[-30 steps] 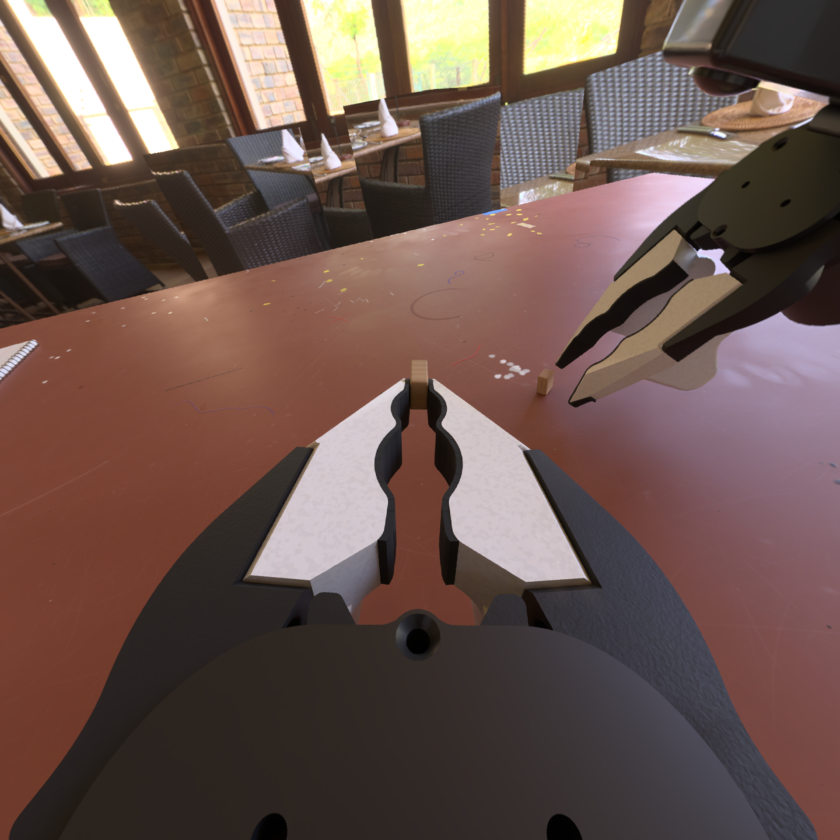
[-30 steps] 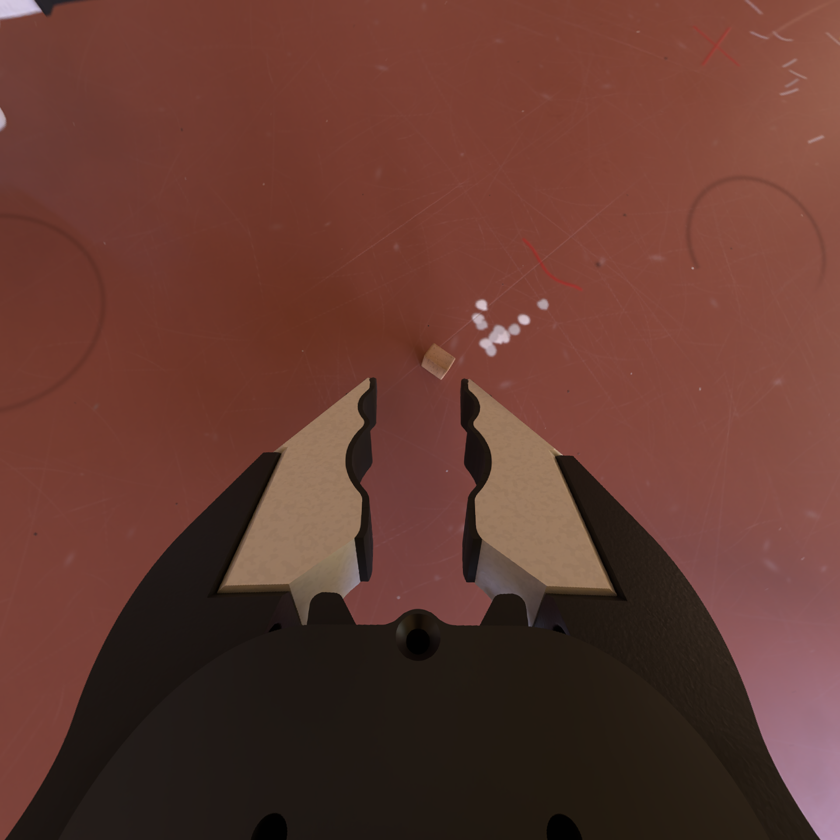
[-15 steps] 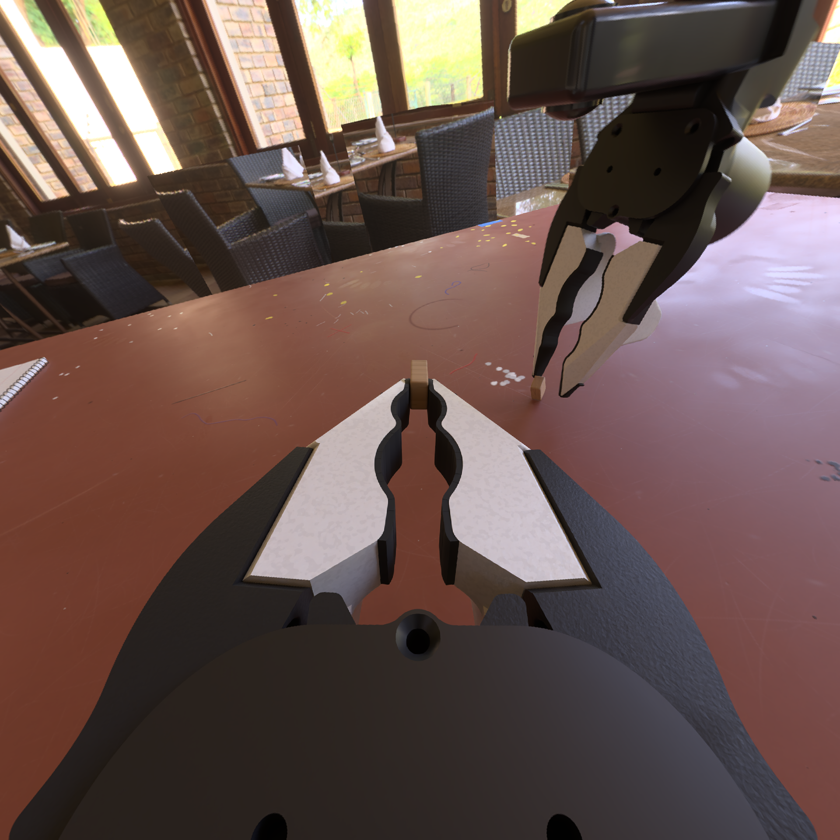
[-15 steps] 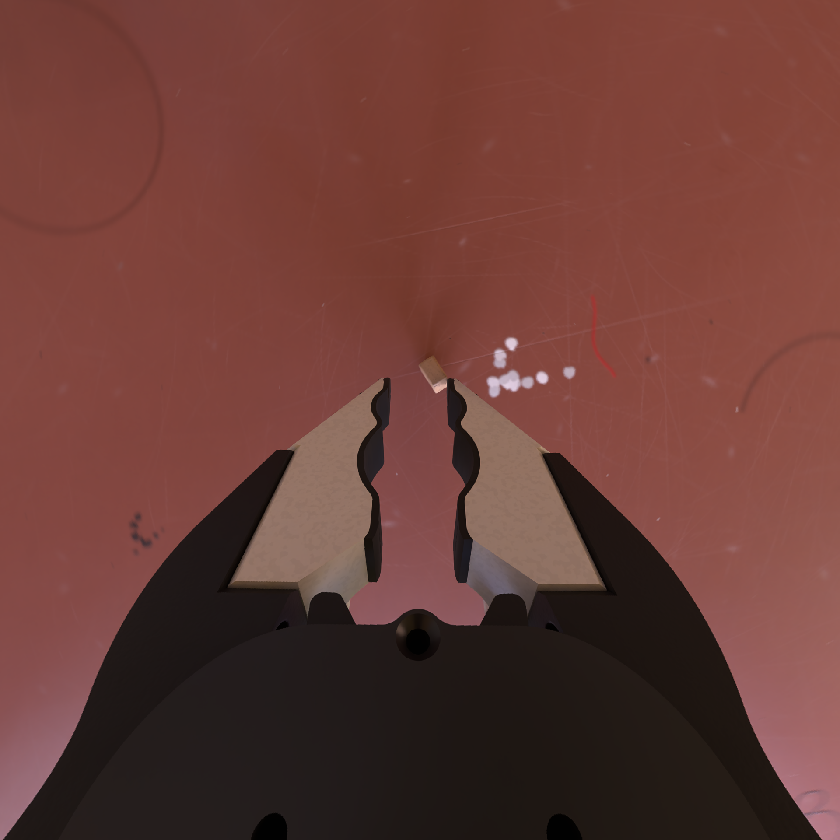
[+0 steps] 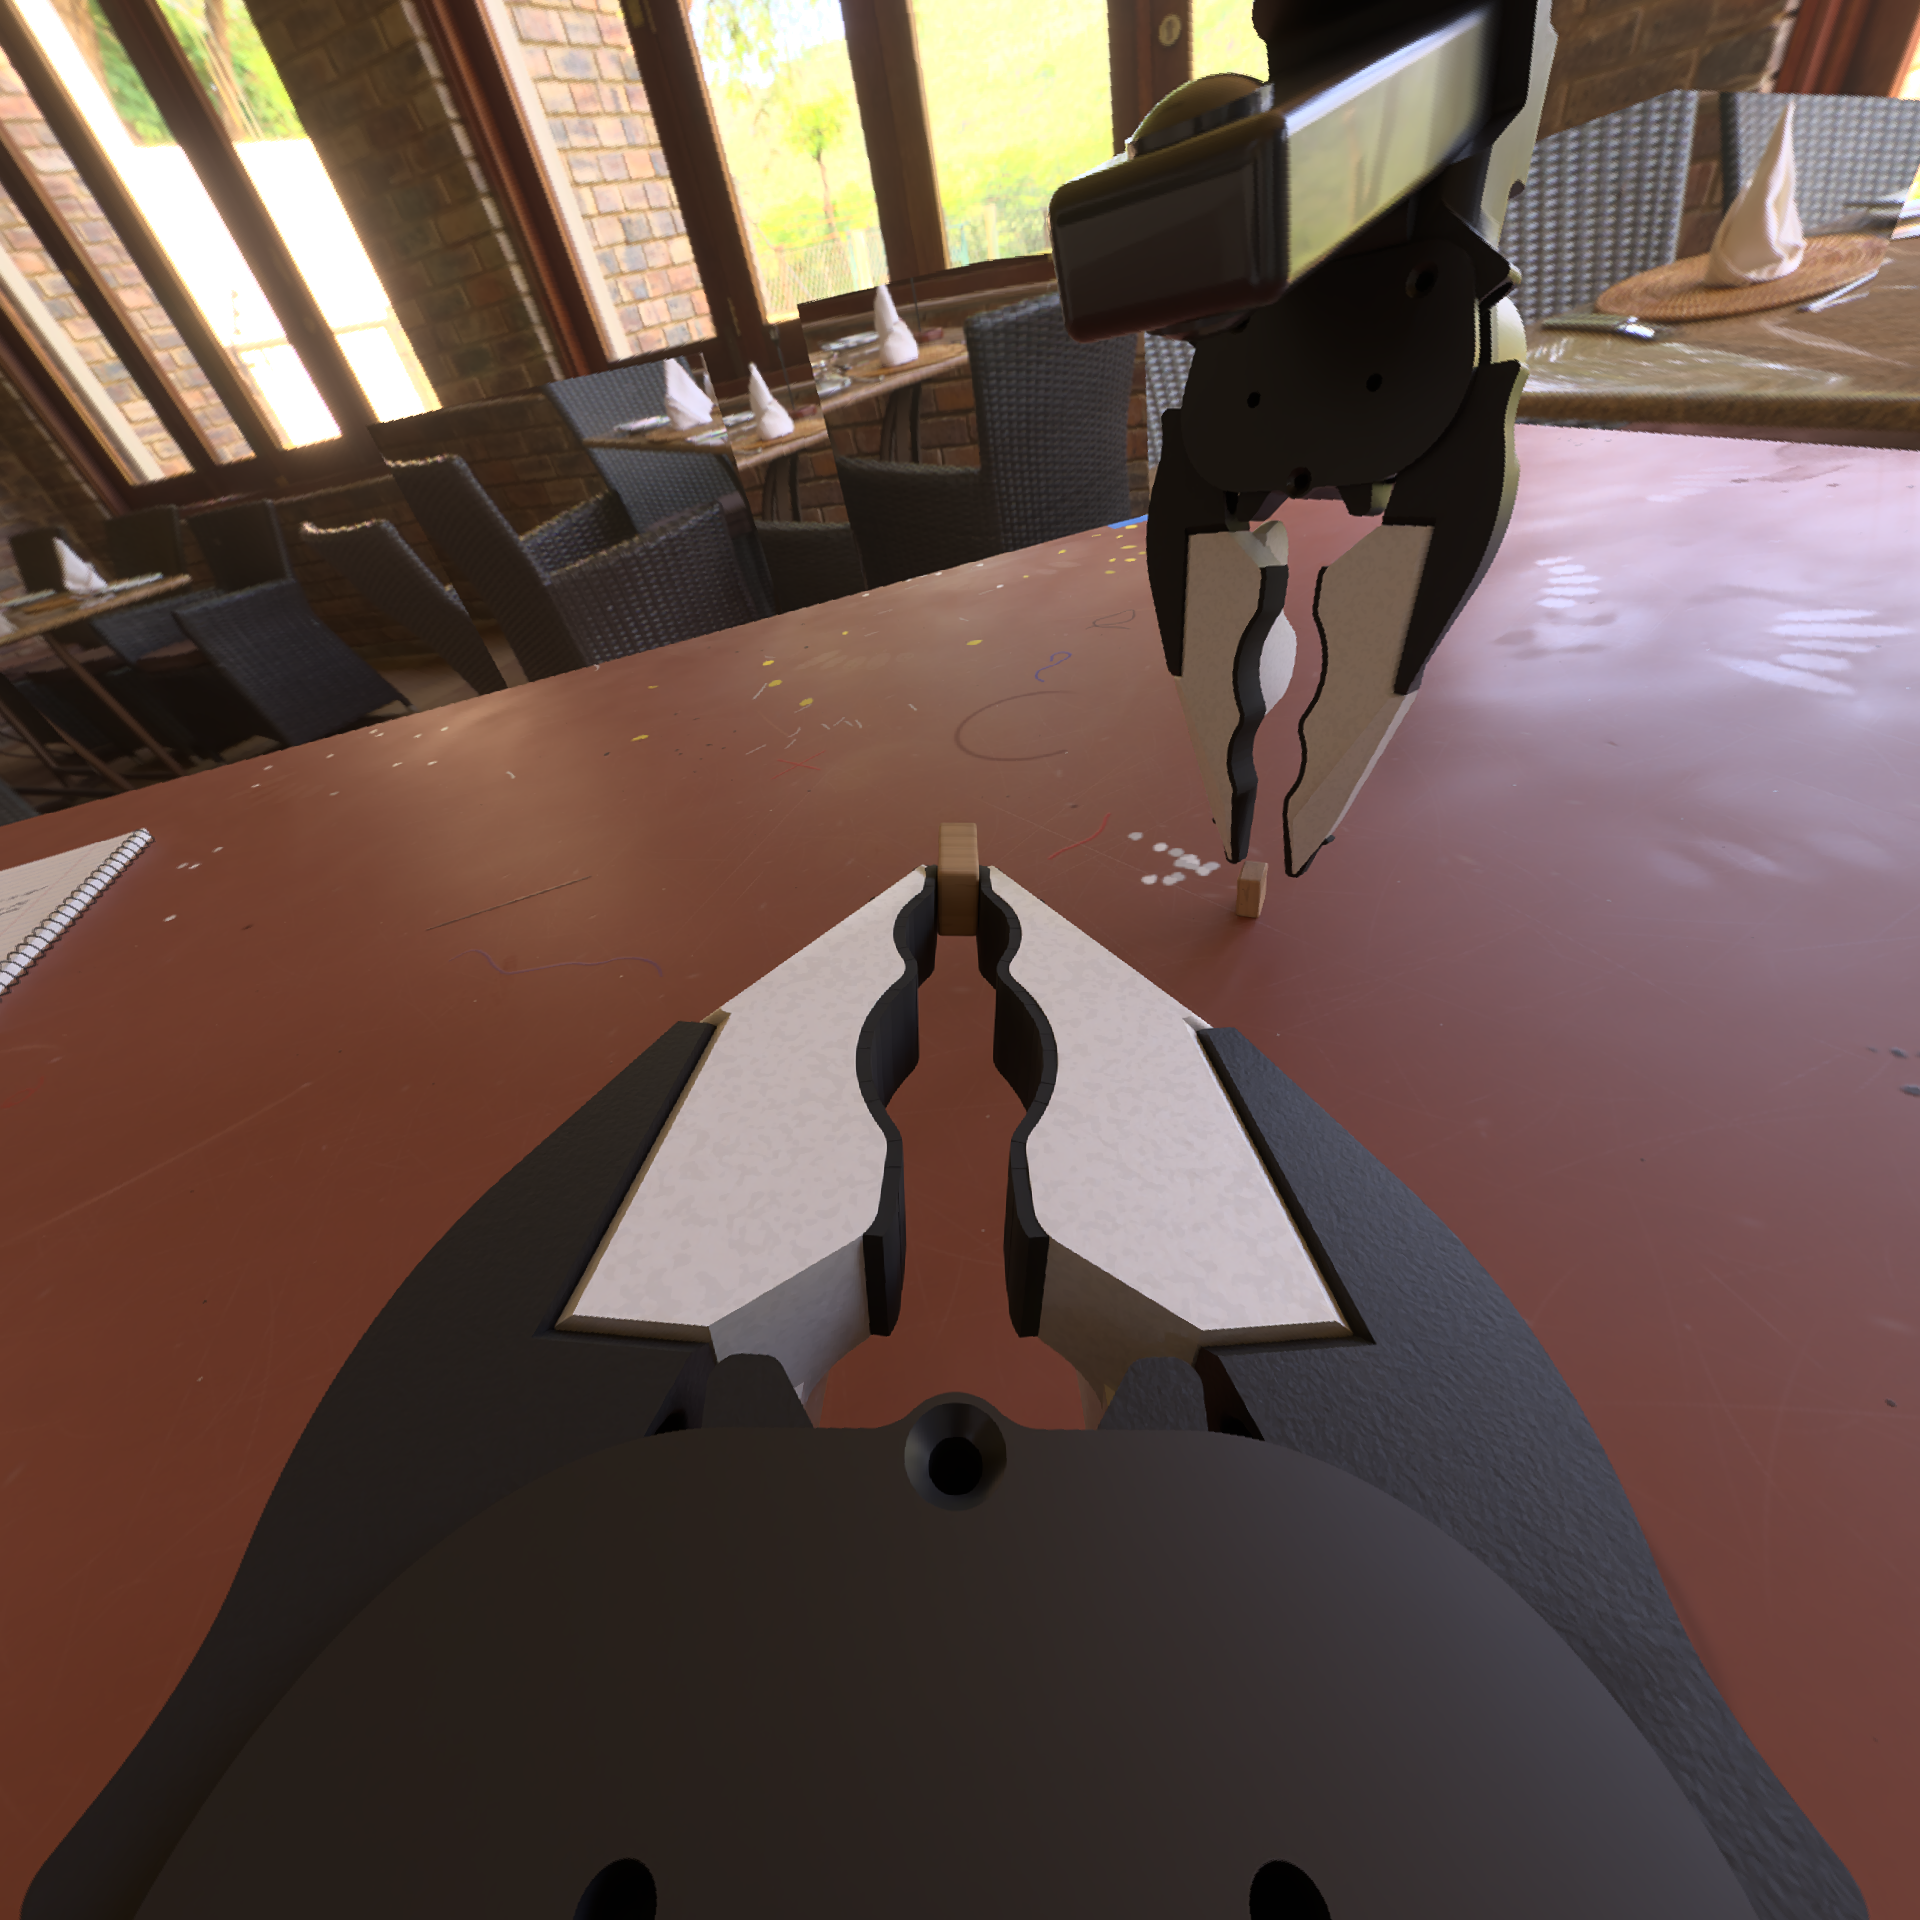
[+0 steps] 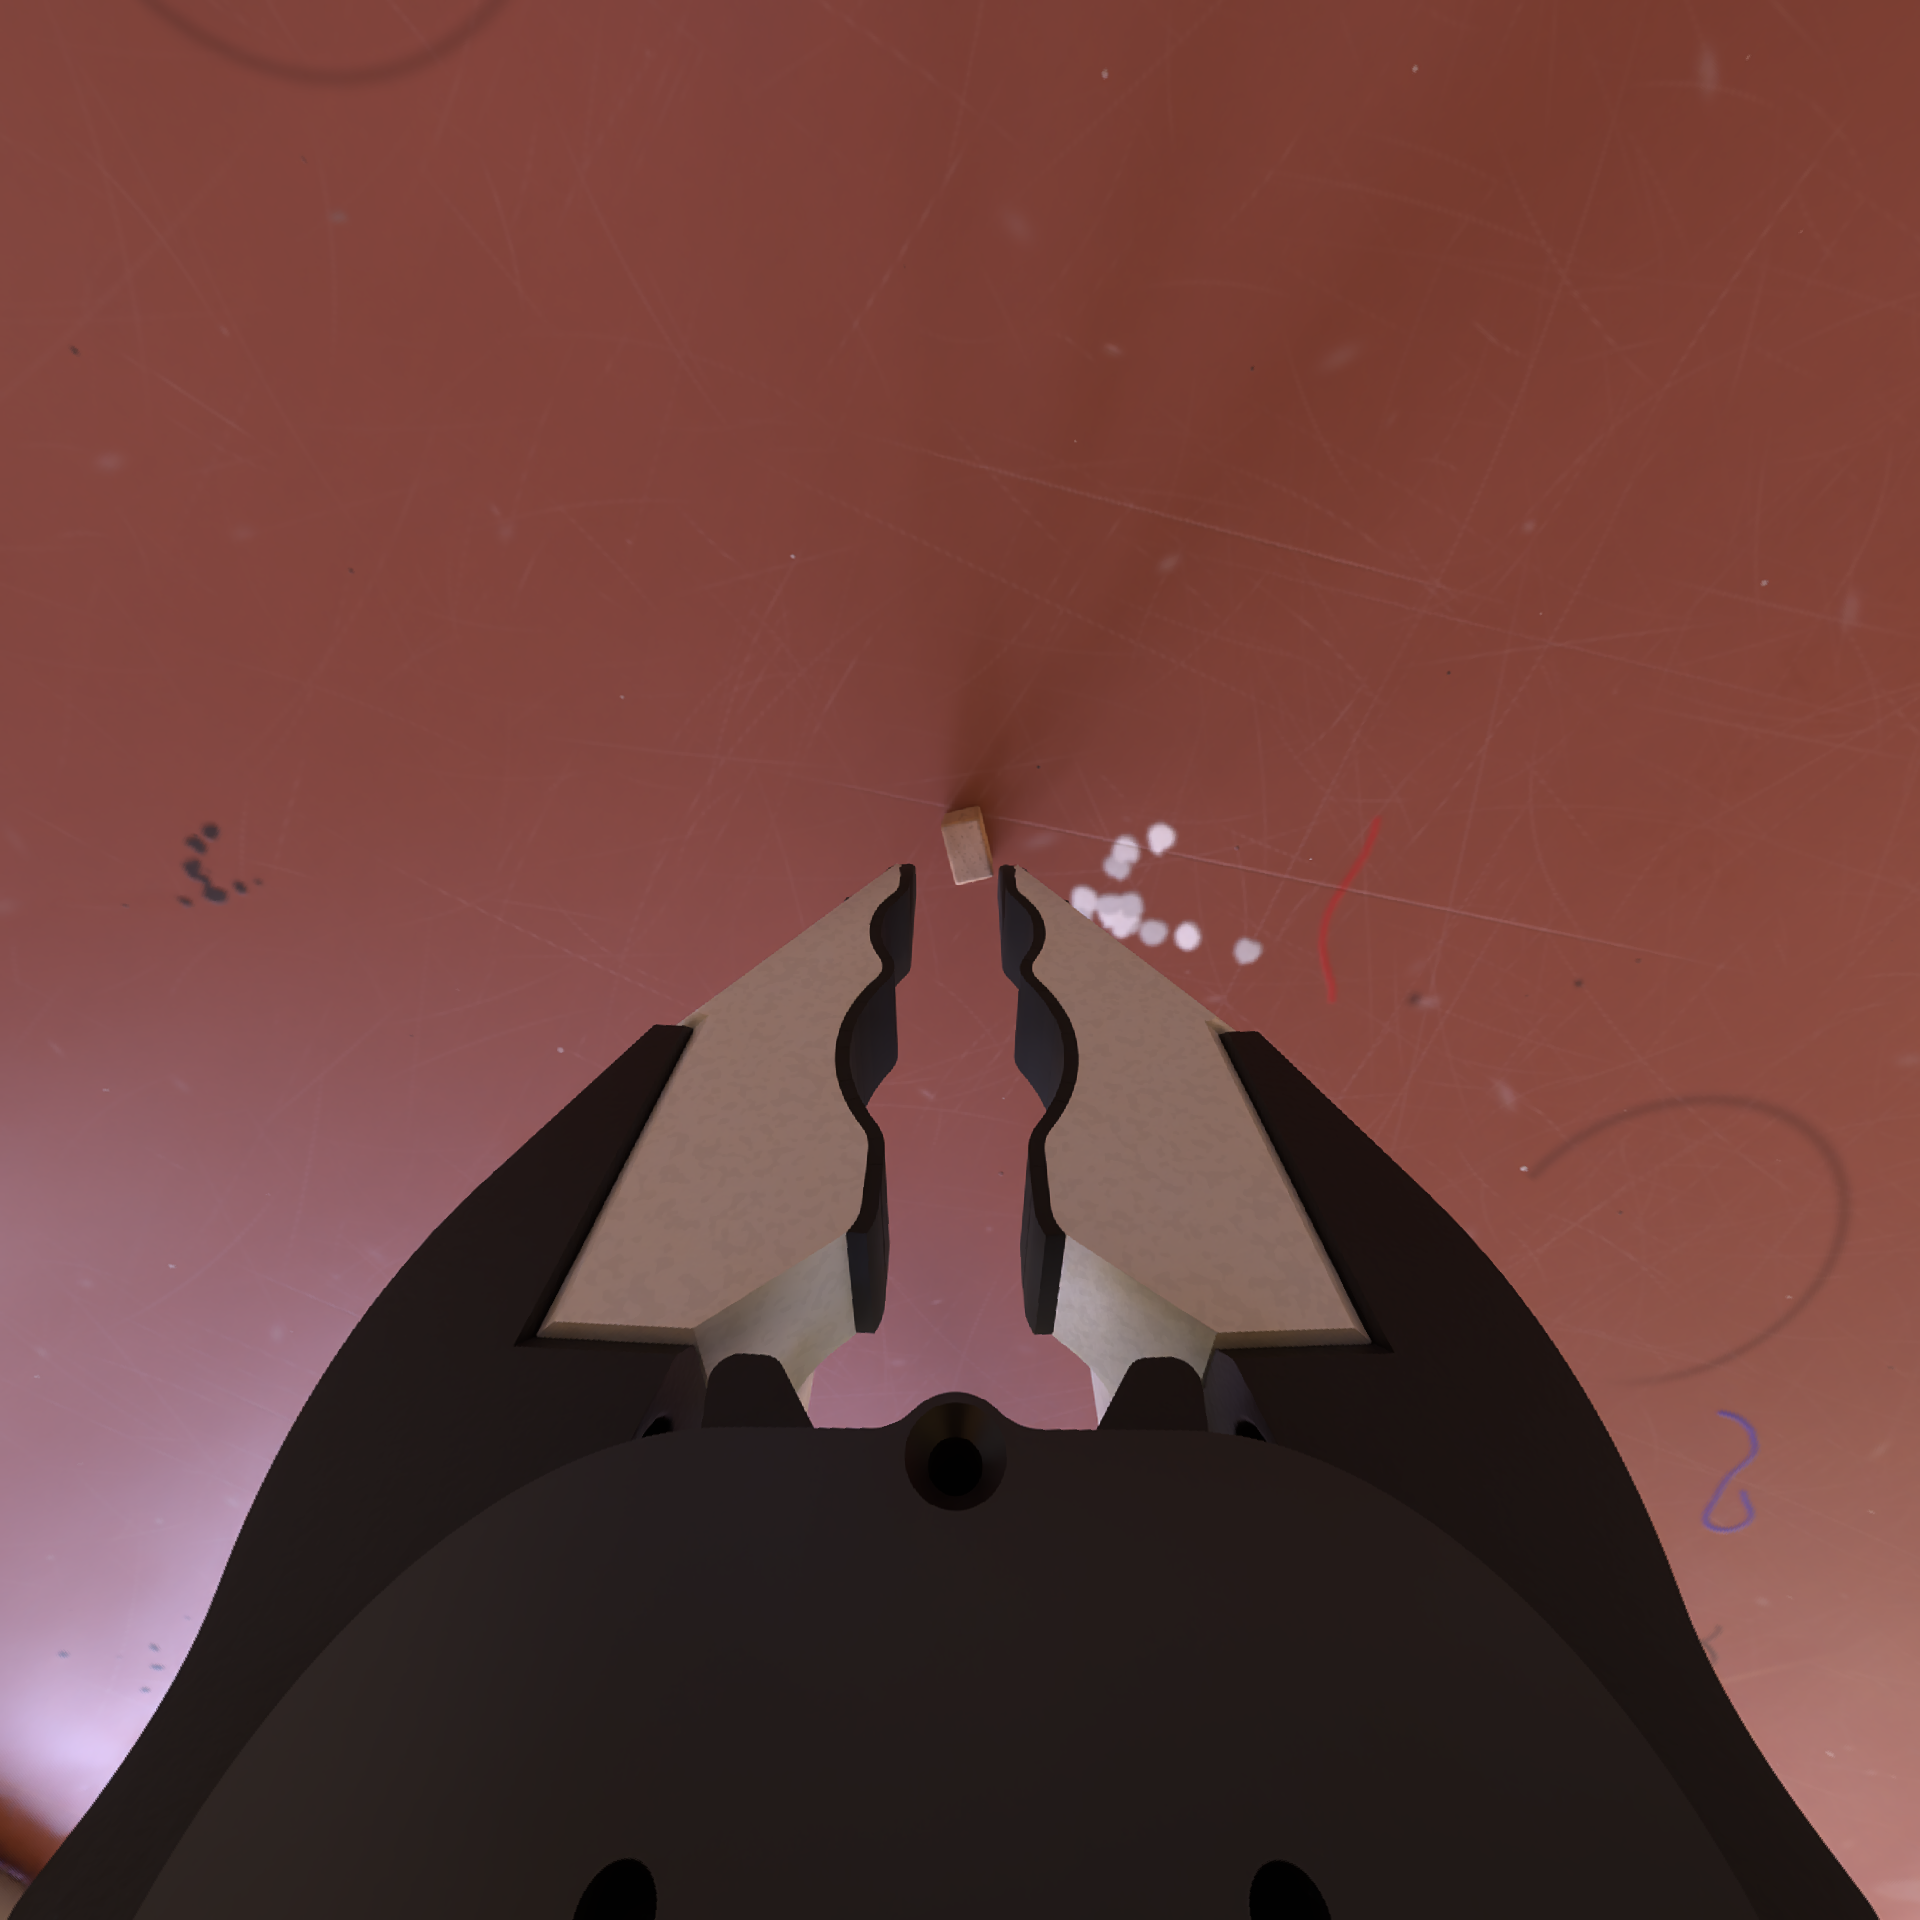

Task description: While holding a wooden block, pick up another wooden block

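My left gripper (image 5: 957, 883) is shut on a small wooden block (image 5: 957, 873) pinched between its fingertips, above the red-brown table (image 5: 520, 1039). A second small wooden block (image 5: 1252, 890) lies on the table to the right. My right gripper (image 5: 1265, 857) hangs tips-down just above that block, jaws a little apart and empty. In the right wrist view the block (image 6: 965, 856) sits on the table just beyond the gap of my right gripper (image 6: 957, 875), in line with it.
White dots (image 6: 1127, 904) and a red squiggle (image 6: 1345, 914) mark the table beside the block. A spiral notebook (image 5: 52, 904) lies at the table's left edge. Wicker chairs (image 5: 623, 561) and set tables stand beyond the far edge.
My right gripper has swung in from the right to tips-down over the loose block, turned about its axis, and narrowed its jaws. The left gripper still holds its block.
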`<state>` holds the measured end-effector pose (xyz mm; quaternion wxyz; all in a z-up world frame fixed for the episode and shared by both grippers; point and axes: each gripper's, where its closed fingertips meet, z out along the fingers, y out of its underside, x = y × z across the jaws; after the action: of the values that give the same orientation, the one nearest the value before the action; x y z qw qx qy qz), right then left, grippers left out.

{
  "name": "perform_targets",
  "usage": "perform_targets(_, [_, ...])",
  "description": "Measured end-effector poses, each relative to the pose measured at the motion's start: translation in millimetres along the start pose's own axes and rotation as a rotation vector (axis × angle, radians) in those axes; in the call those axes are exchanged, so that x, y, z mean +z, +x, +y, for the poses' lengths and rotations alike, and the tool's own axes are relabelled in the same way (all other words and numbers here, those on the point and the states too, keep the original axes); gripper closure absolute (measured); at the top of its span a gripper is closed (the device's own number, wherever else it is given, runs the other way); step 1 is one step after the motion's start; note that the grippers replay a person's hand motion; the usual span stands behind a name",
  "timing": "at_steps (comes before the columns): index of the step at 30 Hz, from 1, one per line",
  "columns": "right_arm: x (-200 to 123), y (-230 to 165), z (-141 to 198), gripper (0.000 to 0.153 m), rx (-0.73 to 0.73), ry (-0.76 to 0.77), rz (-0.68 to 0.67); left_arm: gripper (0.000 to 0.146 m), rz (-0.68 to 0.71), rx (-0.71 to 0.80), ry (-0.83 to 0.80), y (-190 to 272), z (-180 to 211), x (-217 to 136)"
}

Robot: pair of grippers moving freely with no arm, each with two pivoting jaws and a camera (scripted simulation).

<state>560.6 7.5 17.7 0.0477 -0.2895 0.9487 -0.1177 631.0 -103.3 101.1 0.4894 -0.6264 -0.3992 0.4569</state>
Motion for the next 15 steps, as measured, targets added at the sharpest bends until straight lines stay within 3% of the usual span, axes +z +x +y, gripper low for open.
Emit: perform_targets(15, [8.5,0.7,1.9,0.141,-0.034,-0.029,-0.004,0.14,0.003,0.006,-0.002,0.2,0.6,-0.1])
